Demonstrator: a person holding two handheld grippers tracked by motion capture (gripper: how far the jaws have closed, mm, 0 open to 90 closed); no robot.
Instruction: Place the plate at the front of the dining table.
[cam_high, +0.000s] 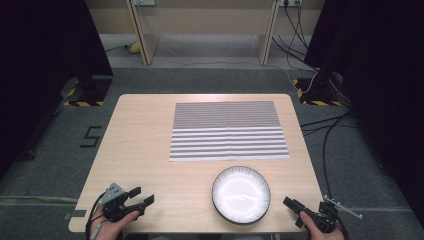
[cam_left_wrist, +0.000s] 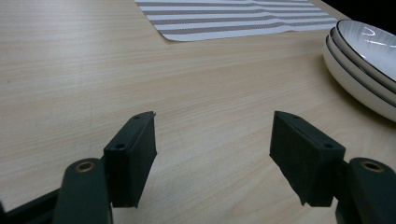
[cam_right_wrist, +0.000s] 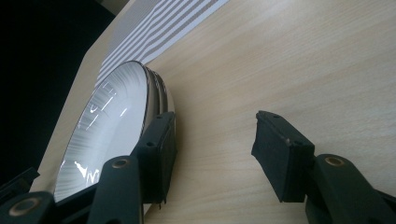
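High view: a stack of 3 white plates (cam_high: 241, 194) sits near the table's (cam_high: 140, 145) front edge, just below a striped mat (cam_high: 228, 131). Left gripper (cam_high: 142, 196) and right gripper (cam_high: 295, 212) flank the stack, both jaws wide apart and holding nothing.

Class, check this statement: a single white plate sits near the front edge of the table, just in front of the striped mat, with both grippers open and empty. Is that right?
Not quite: it is a stack of plates, not one; the left gripper view shows several rims nested. The rest holds: they sit on the table in front of the striped mat, and the left gripper and right gripper are open and empty.
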